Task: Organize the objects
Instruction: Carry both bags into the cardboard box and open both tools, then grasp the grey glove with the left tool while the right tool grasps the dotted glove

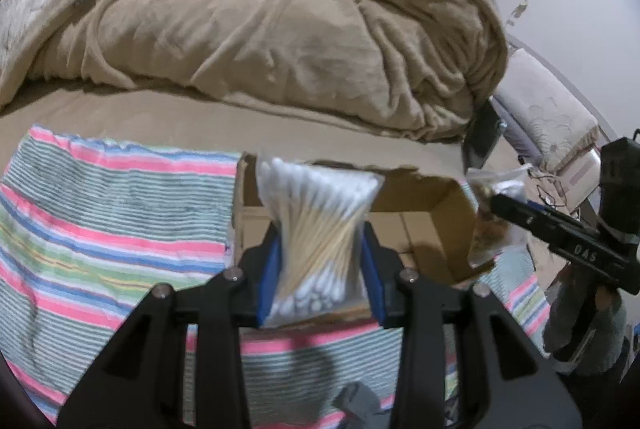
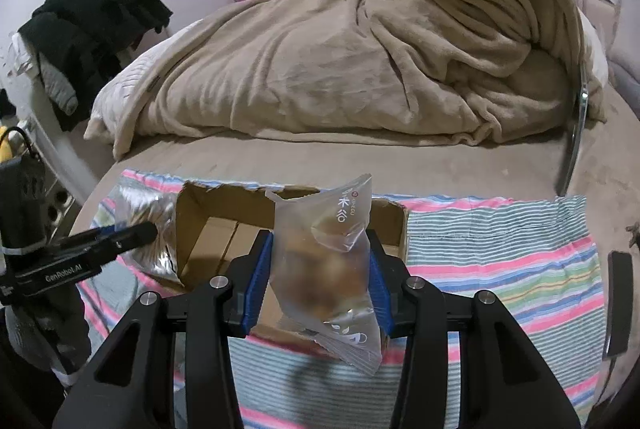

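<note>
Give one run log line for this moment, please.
left tool: shut on cotton swab bag | right tool: shut on snack packet | both over cardboard box

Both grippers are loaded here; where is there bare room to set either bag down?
Inside the cardboard box the floor shows bare. The striped cloth right of the box is open up to the dark object at its edge; the cloth's left stretch is open too. Crowded: over the box, where cotton swab bag and snack bag hang.
</note>
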`<state>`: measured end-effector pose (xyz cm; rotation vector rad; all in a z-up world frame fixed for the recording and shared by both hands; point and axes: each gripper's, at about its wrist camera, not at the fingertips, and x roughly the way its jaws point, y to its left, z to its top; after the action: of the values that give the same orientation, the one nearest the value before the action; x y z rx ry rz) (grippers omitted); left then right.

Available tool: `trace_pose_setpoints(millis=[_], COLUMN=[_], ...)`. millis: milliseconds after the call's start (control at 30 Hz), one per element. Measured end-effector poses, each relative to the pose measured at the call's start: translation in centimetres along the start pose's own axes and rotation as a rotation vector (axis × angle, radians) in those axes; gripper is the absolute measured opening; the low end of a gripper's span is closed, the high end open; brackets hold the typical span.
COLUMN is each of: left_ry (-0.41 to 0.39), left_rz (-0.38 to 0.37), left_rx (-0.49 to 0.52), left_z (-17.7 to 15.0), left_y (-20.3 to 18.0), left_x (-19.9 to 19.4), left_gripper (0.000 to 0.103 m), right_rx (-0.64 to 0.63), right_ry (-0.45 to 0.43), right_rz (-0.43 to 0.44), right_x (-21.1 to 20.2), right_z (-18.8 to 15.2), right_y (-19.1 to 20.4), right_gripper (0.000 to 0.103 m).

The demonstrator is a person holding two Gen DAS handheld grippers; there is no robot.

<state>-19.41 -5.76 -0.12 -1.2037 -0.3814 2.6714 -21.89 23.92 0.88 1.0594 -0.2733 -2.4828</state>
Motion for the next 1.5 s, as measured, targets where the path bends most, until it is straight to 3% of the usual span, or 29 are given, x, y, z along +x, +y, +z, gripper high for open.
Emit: trace_pose_setpoints(millis=[200, 267, 300, 333, 400, 1000, 1500], left_ry=[0.027, 0.02, 0.013, 0.009, 0.005, 0.009, 0.079], left_rz=[0.03, 0.03, 0.025, 0.022, 0.023, 0.004, -0.016], left_rx=[-0.021, -0.029, -0.032, -0.031, -0.025, 0.031, 0.044], left_z=[0.2, 0.2, 0.2, 0.1, -0.1, -4.3, -9.5], left_y=[0.8, 0.9, 0.9, 0.9, 0.6, -2.8, -4.5], left_x=[1.3, 1.1, 0.8, 0.5, 0.0, -5.5, -6.4], left_gripper=[0.048, 0.061, 0.066, 0.066, 0.067, 0.07, 0.07], right_rx=[0.013, 0.017, 0.019, 0.021, 0.022, -0.021, -0.02], right_ry=[0.026, 0.026, 0.02, 0.015, 0.005, 0.018, 0.072], right_rz=[-0.002, -0.006, -0.01, -0.011, -0.012, -0.022, -0.026], right_x=[1.7, 1.9, 1.8, 1.7, 1.3, -3.7, -6.2], right_z=[-0.2, -0.3, -0.3, -0.3, -0.3, -3.9, -8.8], right_y=[-0.3, -0.5, -0.5, -0.5, -0.5, 1.7, 2.1], right_gripper=[0.049, 0.054, 0.062, 0.071, 0.075, 0.075, 0.075])
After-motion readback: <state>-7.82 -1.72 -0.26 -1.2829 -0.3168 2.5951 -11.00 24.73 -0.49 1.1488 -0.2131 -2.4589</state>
